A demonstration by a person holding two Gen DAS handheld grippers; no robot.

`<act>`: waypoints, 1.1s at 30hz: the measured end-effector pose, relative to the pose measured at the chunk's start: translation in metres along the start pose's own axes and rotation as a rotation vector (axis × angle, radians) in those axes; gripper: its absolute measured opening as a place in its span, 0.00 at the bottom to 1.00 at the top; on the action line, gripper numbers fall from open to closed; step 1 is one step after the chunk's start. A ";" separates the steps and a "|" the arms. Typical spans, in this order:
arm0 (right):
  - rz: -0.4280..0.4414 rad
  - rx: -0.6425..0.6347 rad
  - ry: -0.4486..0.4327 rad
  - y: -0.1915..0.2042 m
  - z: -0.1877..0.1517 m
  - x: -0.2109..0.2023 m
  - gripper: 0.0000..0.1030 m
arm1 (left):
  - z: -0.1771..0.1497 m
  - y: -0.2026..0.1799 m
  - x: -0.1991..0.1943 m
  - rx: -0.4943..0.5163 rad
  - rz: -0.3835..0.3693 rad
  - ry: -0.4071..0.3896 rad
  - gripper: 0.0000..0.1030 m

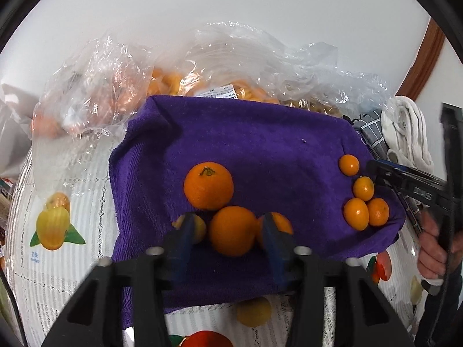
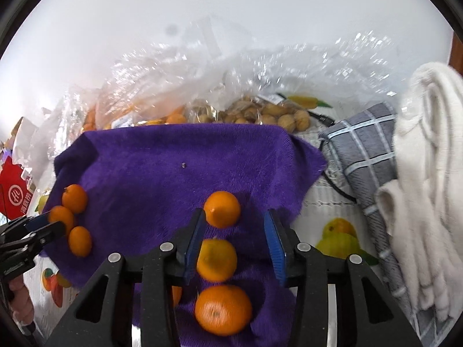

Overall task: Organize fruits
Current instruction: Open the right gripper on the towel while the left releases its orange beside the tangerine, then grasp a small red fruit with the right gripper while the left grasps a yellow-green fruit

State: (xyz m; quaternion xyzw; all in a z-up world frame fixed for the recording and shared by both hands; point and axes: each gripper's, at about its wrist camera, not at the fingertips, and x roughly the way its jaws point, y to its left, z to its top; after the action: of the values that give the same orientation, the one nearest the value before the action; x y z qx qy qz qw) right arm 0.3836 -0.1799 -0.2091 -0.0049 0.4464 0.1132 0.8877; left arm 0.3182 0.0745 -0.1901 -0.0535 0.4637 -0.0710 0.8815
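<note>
While the fruit sorting is under way, a mandarin [image 1: 233,230] lies on the purple towel [image 1: 246,133] between the spread fingers of the left gripper [image 1: 228,232], untouched, with a larger stem-up mandarin [image 1: 208,185] just beyond the tips and one partly hidden behind each finger. The left gripper looks the nearer hand for this cluster. Four kumquats [image 1: 363,199] sit grouped off its right finger, close to the tip of the right gripper [image 2: 235,225]. That gripper is also open, empty, with one kumquat [image 2: 217,259] between its fingers, apparently not held. Beyond the towel, clear plastic bags [image 1: 115,86] hold more fruit and walnuts [image 2: 289,118]; a price label [image 1: 220,92] there is too small to read. A red box [image 2: 13,193] carries Chinese characters.
</note>
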 end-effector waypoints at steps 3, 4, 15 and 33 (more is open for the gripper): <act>-0.007 -0.007 -0.024 0.006 -0.009 -0.020 0.45 | -0.002 0.004 -0.005 -0.018 -0.014 0.001 0.58; -0.010 -0.009 -0.028 0.006 -0.011 -0.026 0.45 | -0.003 0.007 -0.009 -0.032 -0.018 -0.006 0.58; 0.015 -0.028 -0.053 0.046 -0.046 -0.069 0.45 | -0.028 0.036 -0.075 -0.079 0.019 -0.078 0.59; 0.100 -0.121 0.019 0.139 -0.100 -0.045 0.36 | -0.114 0.086 -0.081 -0.114 0.143 -0.010 0.59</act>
State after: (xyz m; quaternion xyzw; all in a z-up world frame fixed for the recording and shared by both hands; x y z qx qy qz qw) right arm 0.2500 -0.0642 -0.2204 -0.0372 0.4470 0.1841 0.8746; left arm 0.1852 0.1698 -0.2028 -0.0706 0.4650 0.0189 0.8823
